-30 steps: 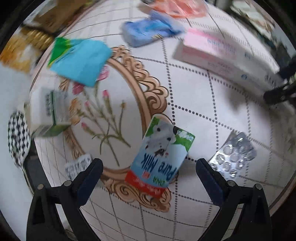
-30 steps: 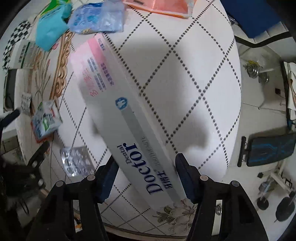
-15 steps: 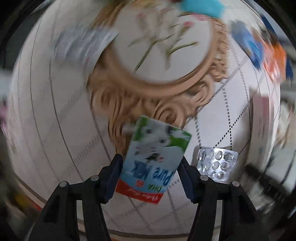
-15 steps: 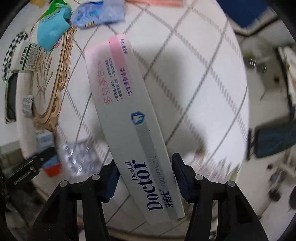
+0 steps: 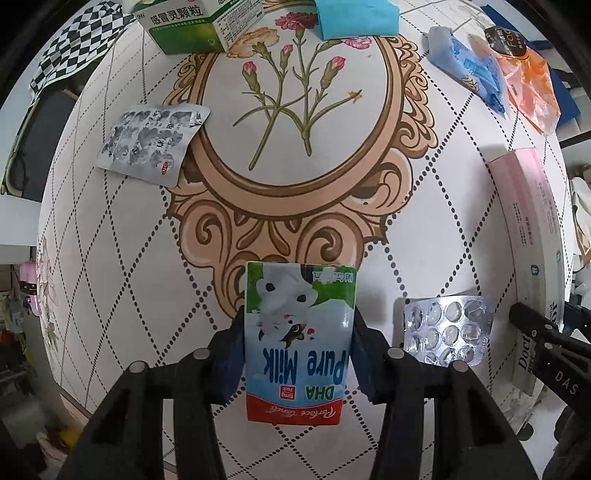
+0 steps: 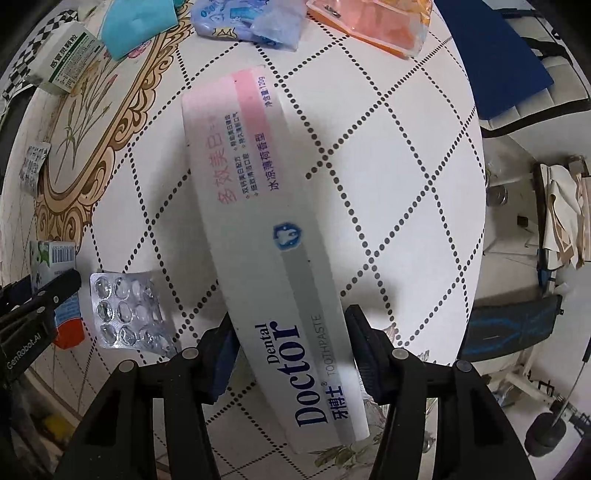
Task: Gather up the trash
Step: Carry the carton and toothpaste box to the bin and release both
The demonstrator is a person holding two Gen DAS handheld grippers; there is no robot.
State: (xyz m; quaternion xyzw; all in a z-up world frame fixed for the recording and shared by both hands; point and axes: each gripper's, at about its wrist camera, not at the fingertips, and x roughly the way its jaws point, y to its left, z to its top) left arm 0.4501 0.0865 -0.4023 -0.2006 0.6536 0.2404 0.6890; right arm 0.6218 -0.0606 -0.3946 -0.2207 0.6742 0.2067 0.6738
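My left gripper (image 5: 297,354) is shut on a blue and green Pure Milk carton (image 5: 299,332), held above the round table (image 5: 110,240). It also shows at the left edge of the right wrist view (image 6: 55,288). My right gripper (image 6: 291,354) is shut on a long white and pink Doctor toothpaste box (image 6: 266,221), near its printed end; the box shows in the left wrist view too (image 5: 532,240). A clear empty blister pack (image 5: 447,334) lies between the two grippers, also in the right wrist view (image 6: 129,314).
Other trash lies on the table: a foil pill sheet (image 5: 151,144), a green medicine box (image 5: 195,26), a teal packet (image 5: 354,16), a blue plastic wrapper (image 5: 469,70) and an orange wrapper (image 5: 532,85). Gym gear stands on the floor at right (image 6: 517,325).
My left gripper has closed on the milk carton, swung round and lifted it. My right gripper stays shut on the toothpaste box, which has shifted a little.
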